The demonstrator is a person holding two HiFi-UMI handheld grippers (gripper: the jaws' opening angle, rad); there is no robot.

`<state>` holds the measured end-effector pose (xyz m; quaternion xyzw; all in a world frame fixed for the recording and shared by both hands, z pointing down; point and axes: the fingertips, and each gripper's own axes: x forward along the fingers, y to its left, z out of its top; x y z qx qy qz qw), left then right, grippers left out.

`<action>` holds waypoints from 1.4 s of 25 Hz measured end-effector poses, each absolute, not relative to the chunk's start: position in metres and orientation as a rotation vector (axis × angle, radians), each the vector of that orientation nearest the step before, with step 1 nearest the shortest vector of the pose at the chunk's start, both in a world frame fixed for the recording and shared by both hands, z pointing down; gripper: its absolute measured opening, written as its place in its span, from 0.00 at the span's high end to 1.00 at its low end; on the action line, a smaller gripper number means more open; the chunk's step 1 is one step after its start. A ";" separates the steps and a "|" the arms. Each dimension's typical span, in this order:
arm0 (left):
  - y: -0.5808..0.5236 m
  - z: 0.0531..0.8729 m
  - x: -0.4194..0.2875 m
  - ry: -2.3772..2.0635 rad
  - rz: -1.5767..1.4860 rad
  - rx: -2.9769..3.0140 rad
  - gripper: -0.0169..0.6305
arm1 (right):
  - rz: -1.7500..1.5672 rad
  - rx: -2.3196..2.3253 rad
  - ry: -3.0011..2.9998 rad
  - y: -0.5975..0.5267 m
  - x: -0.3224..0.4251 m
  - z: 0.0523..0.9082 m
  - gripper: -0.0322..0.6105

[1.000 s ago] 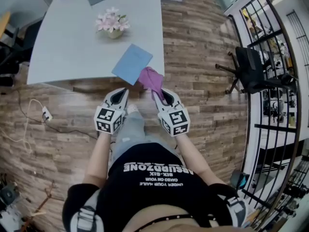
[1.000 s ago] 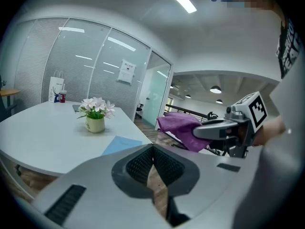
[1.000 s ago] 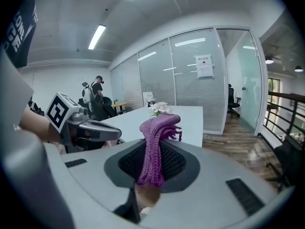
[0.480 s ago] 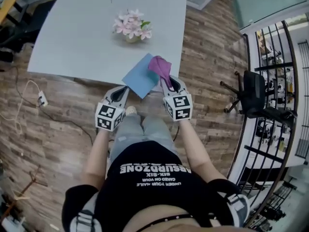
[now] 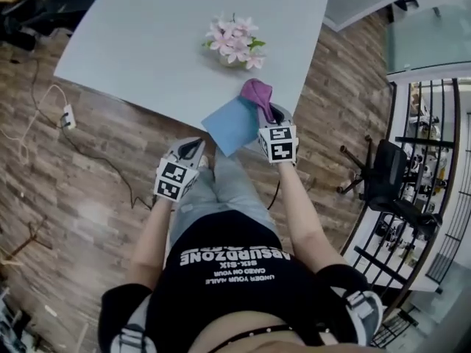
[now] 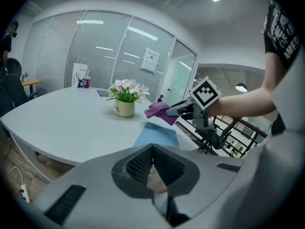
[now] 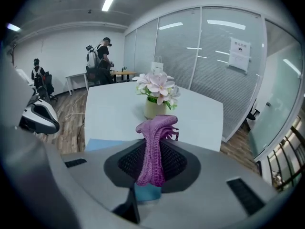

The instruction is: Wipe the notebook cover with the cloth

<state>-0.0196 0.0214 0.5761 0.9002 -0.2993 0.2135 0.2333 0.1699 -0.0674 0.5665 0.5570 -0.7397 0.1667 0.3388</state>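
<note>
The left gripper (image 5: 195,147) is nearest, low by the person's legs and off the table (image 5: 147,43). It is closed and has nothing in it.

A bit farther on, the right gripper (image 5: 271,112) is squeezed tight on the purple cloth (image 5: 257,92). The cloth sticks up out of the gripper in a bunch.

The blue notebook (image 5: 229,127) lies flat at the near edge of the table, just beside the right gripper. One corner seems to stick out over the edge. The cloth is up by the far side of the notebook. It looks like it is held a little above the cover, not pressed on it.

Farther back stands a small pot of pink flowers (image 5: 235,39).

So the cloth is picked up and brought to the notebook. I think all the wiping is left to do.
</note>
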 end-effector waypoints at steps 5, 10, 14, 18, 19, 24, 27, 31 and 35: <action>0.015 0.590 -0.014 -0.846 0.637 2.421 0.95 | 0.466 1.352 -1.887 -0.092 0.171 0.592 0.83; 0.019 0.614 0.000 -0.831 0.692 2.366 0.95 | 0.469 1.292 -1.843 -0.102 0.178 0.617 0.83; 0.018 0.632 0.006 -0.814 0.733 2.329 0.95 | 0.479 1.261 -1.861 -0.107 0.172 0.635 0.83; 0.019 0.645 0.013 -0.809 0.760 2.309 0.95 | 0.466 1.285 -1.880 -0.105 0.169 0.639 0.83; 0.018 0.646 0.015 -0.810 0.764 2.308 0.95 | 0.475 1.282 -1.883 -0.105 0.168 0.639 0.83; 0.014 0.655 0.024 -0.785 0.802 2.306 0.95 | 0.509 1.245 -1.890 -0.104 0.166 0.638 0.83; 0.014 0.657 0.024 -0.773 0.810 2.297 0.95 | 0.509 1.229 -1.900 -0.102 0.160 0.637 0.83; 0.013 0.658 0.024 -0.758 0.789 2.291 0.95 | 0.501 1.222 -1.909 -0.101 0.151 0.639 0.83; 0.013 0.659 0.024 -0.767 0.794 2.288 0.95 | 0.486 1.169 -1.934 -0.094 0.133 0.641 0.83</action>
